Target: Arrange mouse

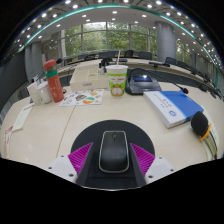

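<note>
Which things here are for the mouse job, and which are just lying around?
For the job:
black mouse, between the fingers
round black mouse pad beneath it
gripper, open

Just lying about:
green cup
orange bottle
blue book
laptop

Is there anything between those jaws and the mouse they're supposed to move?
Nothing visible. The black mouse already sits between the gripper jaws, on a dark round pad. The cup and blue book lie well beyond.

Tongs (112, 166) with magenta ribbed pads (80, 158), white finger bases
</note>
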